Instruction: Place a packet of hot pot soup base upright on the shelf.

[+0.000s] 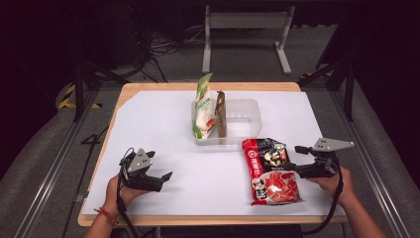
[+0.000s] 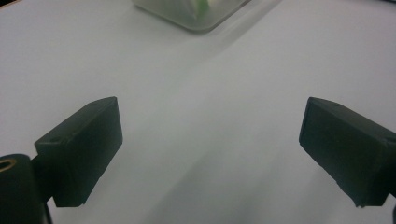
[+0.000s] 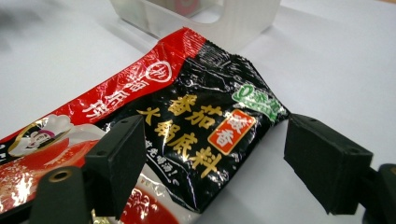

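Observation:
A red and black soup-base packet (image 1: 270,171) lies flat on the white sheet at the front right. My right gripper (image 1: 294,157) is open at its right edge. In the right gripper view the jaws (image 3: 215,126) straddle the packet's black end (image 3: 187,112) without touching it. My left gripper (image 1: 159,165) hovers open at the front left over bare sheet, and nothing lies between its jaws (image 2: 210,109). A clear plastic bin (image 1: 247,119) at the middle back holds a green and white pouch (image 1: 203,106) and a brown packet (image 1: 221,114), both standing upright at its left end.
The white sheet (image 1: 163,119) covers most of a wooden table (image 1: 148,87). The bin's corner (image 2: 196,14) lies ahead of the left gripper, and the bin's wall (image 3: 243,23) is just beyond the packet. A metal stand (image 1: 245,22) and cables sit on the floor behind the table.

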A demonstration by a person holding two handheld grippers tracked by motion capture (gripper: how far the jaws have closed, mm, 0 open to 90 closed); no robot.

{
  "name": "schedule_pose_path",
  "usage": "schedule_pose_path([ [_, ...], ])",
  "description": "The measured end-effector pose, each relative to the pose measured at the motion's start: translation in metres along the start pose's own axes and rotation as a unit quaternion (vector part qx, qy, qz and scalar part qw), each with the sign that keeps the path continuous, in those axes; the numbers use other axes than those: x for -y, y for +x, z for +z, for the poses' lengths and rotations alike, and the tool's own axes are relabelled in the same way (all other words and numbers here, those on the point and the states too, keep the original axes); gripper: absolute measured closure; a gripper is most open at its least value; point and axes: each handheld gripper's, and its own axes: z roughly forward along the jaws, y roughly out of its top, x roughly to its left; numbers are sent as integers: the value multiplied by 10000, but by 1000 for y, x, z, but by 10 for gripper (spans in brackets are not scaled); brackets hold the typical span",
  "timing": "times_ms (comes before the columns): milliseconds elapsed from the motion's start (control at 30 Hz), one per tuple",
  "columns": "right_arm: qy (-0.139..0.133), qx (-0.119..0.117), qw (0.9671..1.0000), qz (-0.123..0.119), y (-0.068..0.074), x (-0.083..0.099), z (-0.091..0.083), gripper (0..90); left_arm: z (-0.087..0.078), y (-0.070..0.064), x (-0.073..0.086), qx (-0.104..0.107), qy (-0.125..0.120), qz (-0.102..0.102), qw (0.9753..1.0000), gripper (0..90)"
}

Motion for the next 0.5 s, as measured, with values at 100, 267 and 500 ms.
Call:
schedule_pose_path([
  [100, -20, -150, 9998, 104, -6, -11, 8, 218, 2, -1, -1, -37, 41, 23, 10000, 68],
  [267, 135, -241, 9996, 77, -11, -23, 29, 213, 4, 0, 0, -17, 95, 58, 9999, 68],
  [500, 377, -337, 9984, 239, -28, -33, 55, 195, 6, -2, -2, -18, 103, 112, 9999, 71],
])
